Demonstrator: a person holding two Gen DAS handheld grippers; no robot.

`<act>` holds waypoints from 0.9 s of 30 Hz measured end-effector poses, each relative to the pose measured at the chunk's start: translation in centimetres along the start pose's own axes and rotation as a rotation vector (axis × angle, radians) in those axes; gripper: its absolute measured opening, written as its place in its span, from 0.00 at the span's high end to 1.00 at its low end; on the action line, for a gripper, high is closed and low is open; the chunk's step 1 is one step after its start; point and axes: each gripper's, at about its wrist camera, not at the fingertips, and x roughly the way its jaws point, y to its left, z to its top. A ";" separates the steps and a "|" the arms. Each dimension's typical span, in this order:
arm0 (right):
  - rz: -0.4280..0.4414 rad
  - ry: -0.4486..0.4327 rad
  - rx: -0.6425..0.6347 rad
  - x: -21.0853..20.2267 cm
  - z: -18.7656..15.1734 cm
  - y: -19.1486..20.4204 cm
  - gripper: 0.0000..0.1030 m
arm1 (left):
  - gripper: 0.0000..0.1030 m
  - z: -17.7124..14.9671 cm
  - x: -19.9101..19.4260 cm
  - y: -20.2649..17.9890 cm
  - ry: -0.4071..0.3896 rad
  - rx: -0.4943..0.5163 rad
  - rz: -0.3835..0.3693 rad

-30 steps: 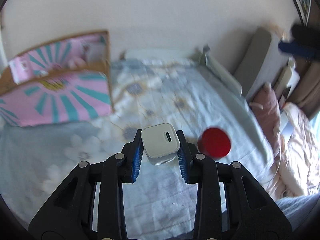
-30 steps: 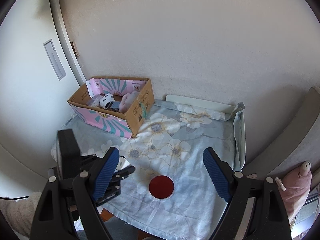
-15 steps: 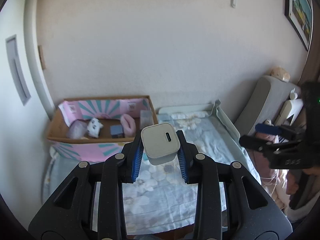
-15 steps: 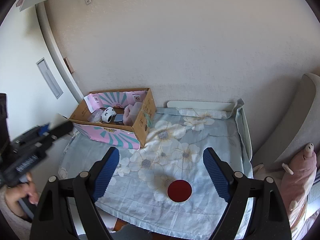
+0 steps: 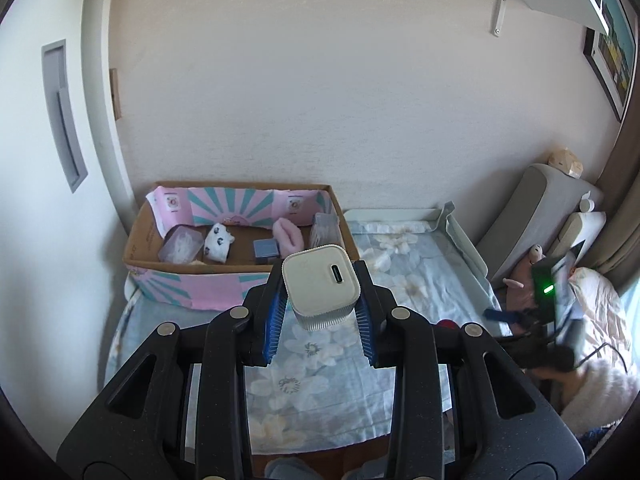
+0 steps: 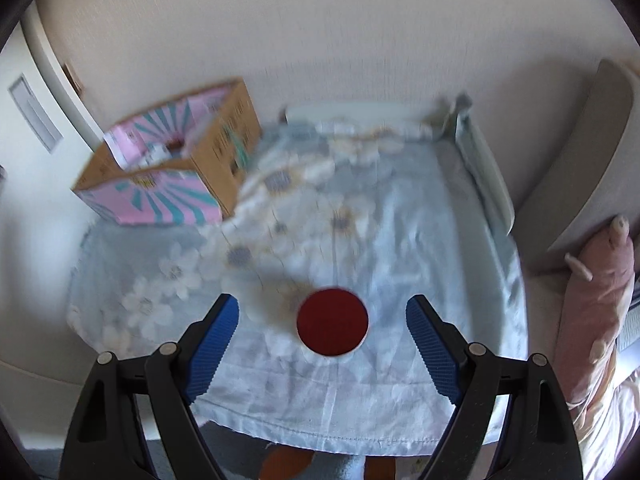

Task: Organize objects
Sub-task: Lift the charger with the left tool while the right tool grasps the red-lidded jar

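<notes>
No brand or readable writing shows anywhere; the small printed labels on the cardboard box (image 5: 240,240) and the lettering on its brown side are too small or blurred to read. The left gripper (image 5: 320,312) is pinching a white charger cube (image 5: 320,288) between its blue pads, held above the table; the cube's face with the oval port slot points forward and up toward the camera's view, its ribbed body running back down between the fingers, with the lower end hidden there. Ahead and left of this gripper the box sits on the flowered cloth (image 5: 320,360), holding a clear plastic case (image 5: 180,245), a white patterned item (image 5: 218,242), a small blue-grey square (image 5: 265,249), a pink fuzzy thing (image 5: 288,236) and a clear container (image 5: 326,230). The right gripper (image 6: 322,344) stands spread wide with nothing between its pads, hovering just behind a red round disc (image 6: 332,322) that lies flat on the cloth between the fingertips' lines. This view is motion-blurred, so the box contents far ahead to the left cannot be made out. In the left view the red disc is nearly all hidden behind the gripper's right finger.
</notes>
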 end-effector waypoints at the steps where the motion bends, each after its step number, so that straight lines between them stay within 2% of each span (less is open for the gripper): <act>1: 0.001 0.028 0.002 1.1 -0.3 0.0 0.19 | 0.72 0.0 0.1 0.2 0.001 0.001 -0.002; 5: -0.020 0.098 0.023 4.3 -0.9 0.0 0.20 | 0.72 0.2 0.2 1.2 0.000 0.005 -0.012; 10: -0.068 0.156 0.039 7.1 -1.1 -0.7 0.32 | 0.72 0.7 0.6 2.2 0.014 0.011 -0.027; 13: -0.065 0.186 0.059 8.2 -1.2 -0.9 0.44 | 0.72 1.0 0.6 2.8 0.010 0.014 -0.023; 14: -0.066 0.191 0.064 8.4 -1.2 -0.9 0.44 | 0.72 1.1 0.7 3.1 0.008 0.010 -0.022; 17: -0.085 0.177 0.056 8.4 -1.2 -0.6 0.49 | 0.72 1.3 0.9 3.6 0.012 0.001 -0.029; 21: -0.123 0.164 0.034 8.3 -1.5 0.0 0.51 | 0.72 1.6 1.1 3.8 0.015 0.010 -0.027; 27: -0.106 0.130 0.067 7.6 -1.5 -0.2 0.51 | 0.72 1.8 1.5 4.4 0.024 0.005 -0.025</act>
